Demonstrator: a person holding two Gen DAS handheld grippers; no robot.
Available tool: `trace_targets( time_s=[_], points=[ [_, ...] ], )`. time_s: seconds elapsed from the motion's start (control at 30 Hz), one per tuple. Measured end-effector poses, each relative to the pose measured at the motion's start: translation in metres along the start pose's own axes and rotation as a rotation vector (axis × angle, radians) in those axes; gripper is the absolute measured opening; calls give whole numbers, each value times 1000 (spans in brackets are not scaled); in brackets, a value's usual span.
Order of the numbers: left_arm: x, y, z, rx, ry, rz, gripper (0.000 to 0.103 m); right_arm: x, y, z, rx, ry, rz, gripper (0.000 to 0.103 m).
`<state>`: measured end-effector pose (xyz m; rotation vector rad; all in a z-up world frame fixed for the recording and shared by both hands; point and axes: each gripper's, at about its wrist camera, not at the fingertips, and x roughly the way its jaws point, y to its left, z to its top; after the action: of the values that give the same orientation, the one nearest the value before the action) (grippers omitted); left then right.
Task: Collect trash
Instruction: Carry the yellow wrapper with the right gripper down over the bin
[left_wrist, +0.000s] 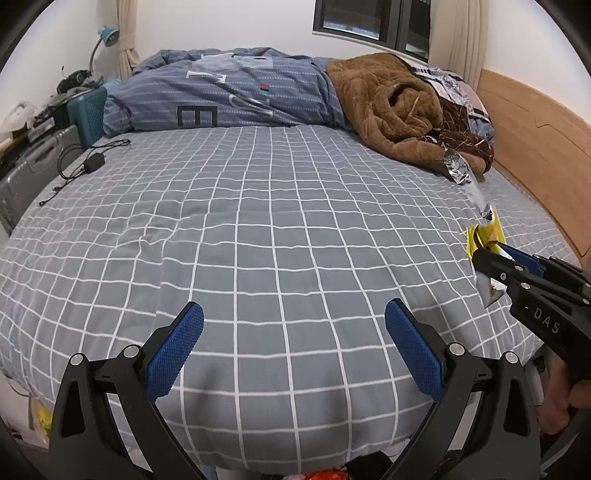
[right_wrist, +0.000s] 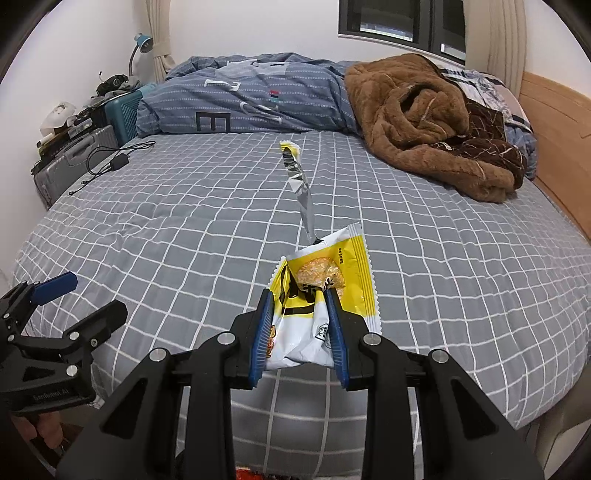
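Observation:
A yellow and white snack wrapper (right_wrist: 325, 280) with a long silver torn strip sticks up between the blue pads of my right gripper (right_wrist: 300, 295), which is shut on it above the grey checked bed (right_wrist: 184, 221). In the left wrist view the same wrapper (left_wrist: 485, 230) shows at the right edge, pinched by the right gripper (left_wrist: 491, 251). My left gripper (left_wrist: 293, 314) stands open over the near part of the bed (left_wrist: 258, 221), with nothing between its fingers. It also shows at the left edge of the right wrist view, left gripper (right_wrist: 88, 295).
A brown fleece blanket (right_wrist: 424, 122) and a folded blue duvet (right_wrist: 251, 99) lie at the far side of the bed. A charger with cable (right_wrist: 118, 158) rests at the far left corner. Cases and clutter (right_wrist: 81, 147) stand beside the bed on the left; a wooden headboard (right_wrist: 561, 122) runs along the right.

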<state>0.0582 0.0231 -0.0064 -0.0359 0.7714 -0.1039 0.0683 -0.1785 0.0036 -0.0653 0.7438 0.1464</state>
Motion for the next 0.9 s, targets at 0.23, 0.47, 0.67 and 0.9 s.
trace_targets(
  time_s=[0.23,0.47,0.67,0.9],
  points=[
    [-19,-2,-16,-10,-2,-4,97,-18,3,-19,1,2,0,28],
    [-36,-5,-37,-11,5,-16,97,-28,5,-46,-13,20,-22,28],
    [-47,-4,-50,-16,9,-18,97,-39,10,-61,-24,16,-24,28],
    [-62,-11,-61,3,-4,-18,97,-52,16,-77,-42,15,-26,28]
  ],
)
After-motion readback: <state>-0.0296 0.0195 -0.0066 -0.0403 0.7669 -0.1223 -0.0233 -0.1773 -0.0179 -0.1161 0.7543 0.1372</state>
